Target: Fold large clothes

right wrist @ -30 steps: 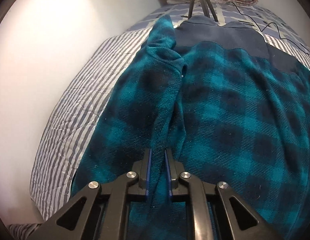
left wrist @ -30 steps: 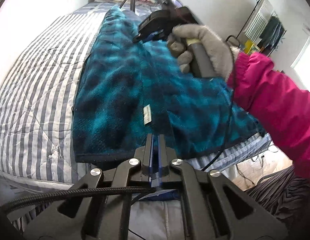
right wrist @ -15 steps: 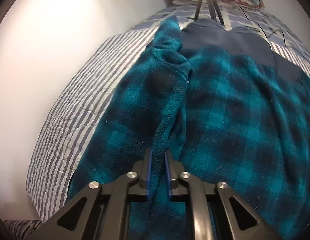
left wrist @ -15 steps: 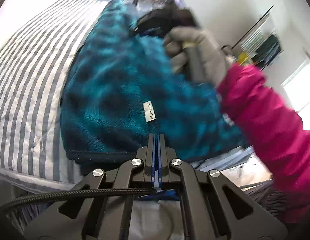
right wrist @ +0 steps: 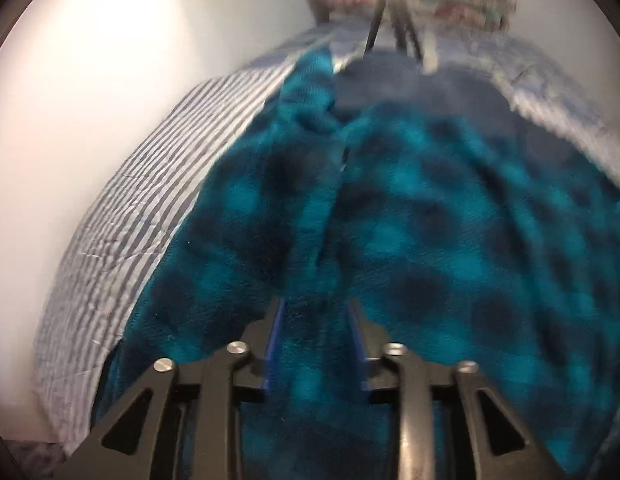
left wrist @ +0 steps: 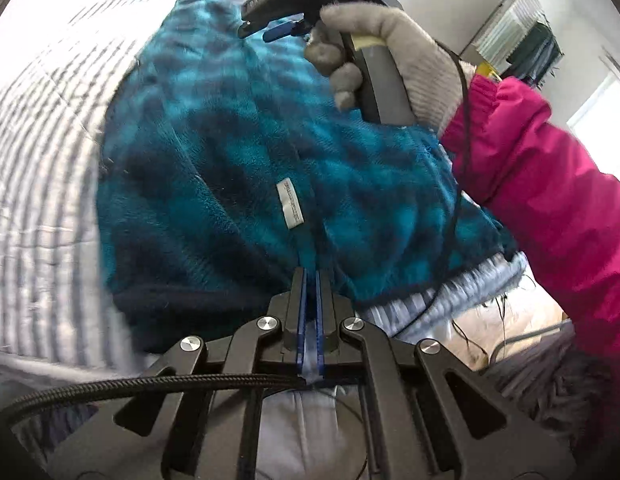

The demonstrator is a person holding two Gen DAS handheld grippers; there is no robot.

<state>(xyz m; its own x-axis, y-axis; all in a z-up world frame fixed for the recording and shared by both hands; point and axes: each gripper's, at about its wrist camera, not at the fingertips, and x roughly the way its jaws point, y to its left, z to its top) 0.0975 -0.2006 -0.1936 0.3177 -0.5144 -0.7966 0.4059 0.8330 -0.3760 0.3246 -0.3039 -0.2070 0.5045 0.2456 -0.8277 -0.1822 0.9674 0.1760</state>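
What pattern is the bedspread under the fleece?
Grey-and-white stripes on the bedspread, clearest in the right wrist view.

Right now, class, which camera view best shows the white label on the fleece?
The left wrist view: the label lies in plain sight on the fleece, just ahead of the left gripper. The right wrist view shows only blurred plaid fleece, no label.

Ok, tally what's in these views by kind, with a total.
Grippers: 2, left gripper and right gripper
Teal plaid fleece garment: 1
Striped bed cover: 1
Gloved hand: 1
Total: 5
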